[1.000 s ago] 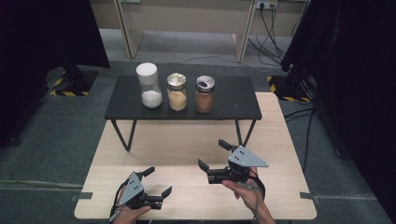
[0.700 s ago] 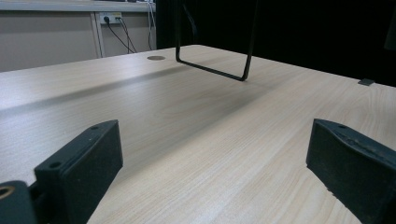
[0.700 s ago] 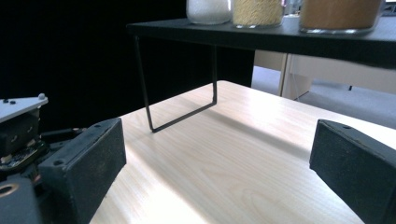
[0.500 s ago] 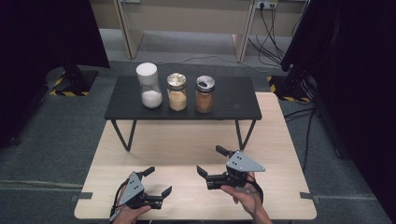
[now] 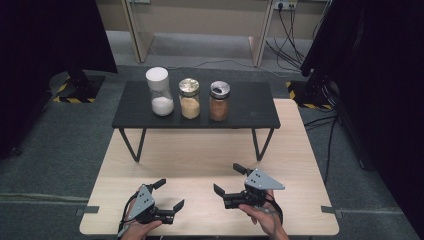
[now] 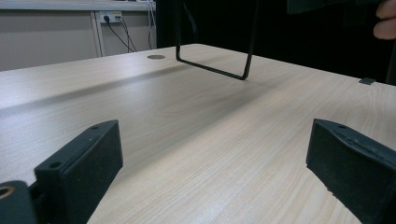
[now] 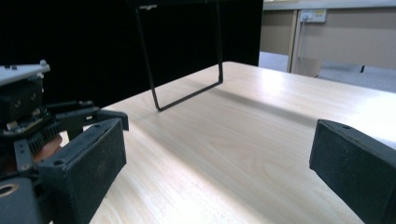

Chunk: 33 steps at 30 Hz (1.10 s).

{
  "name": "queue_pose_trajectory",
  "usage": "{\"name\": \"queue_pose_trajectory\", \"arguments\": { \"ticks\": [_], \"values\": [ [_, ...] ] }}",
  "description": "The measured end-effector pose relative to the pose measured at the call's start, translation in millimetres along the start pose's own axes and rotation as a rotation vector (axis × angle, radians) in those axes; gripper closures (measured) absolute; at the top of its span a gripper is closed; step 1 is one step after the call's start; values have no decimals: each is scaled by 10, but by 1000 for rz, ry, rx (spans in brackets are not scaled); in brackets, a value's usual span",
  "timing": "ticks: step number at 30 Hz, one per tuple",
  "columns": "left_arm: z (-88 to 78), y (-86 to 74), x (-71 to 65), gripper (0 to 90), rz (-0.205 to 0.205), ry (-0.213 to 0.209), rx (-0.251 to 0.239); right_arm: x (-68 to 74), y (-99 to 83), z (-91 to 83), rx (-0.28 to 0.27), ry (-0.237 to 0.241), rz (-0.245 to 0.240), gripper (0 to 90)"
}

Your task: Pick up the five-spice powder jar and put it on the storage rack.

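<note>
— Pale wood makes the bench [image 5: 200, 155] smooth and flat. What sits on it?

— One small black shelf [image 5: 250, 107] on thin wire legs, with three round glass jars [image 5: 190, 98] standing upright in a row, well apart from both grippers.

— And the grippers?

— Left gripper [image 5: 168, 194] and right gripper [image 5: 229, 179] sit low near the front edge, black fingers [image 6: 84, 163] spread wide, holding nothing.

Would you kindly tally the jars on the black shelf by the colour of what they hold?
White contents: 1, the white-lidded jar
Tan contents: 1, the middle jar
Reddish-brown contents: 1, the right-hand jar
Total: 3 jars, all on the black shelf
</note>
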State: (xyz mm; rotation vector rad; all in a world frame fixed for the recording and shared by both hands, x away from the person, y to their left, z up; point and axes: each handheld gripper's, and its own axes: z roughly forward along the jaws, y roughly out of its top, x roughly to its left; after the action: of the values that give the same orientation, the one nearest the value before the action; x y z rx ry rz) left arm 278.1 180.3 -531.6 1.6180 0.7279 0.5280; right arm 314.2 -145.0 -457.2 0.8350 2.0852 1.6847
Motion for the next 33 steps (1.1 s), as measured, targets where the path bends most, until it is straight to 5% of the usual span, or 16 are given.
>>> {"name": "queue_pose_trajectory", "arguments": {
  "ticks": [33],
  "values": [
    [-22,-6,1,30,-6,9,-1,-49,-335,-28,25,5,27,39]
  ]
}}
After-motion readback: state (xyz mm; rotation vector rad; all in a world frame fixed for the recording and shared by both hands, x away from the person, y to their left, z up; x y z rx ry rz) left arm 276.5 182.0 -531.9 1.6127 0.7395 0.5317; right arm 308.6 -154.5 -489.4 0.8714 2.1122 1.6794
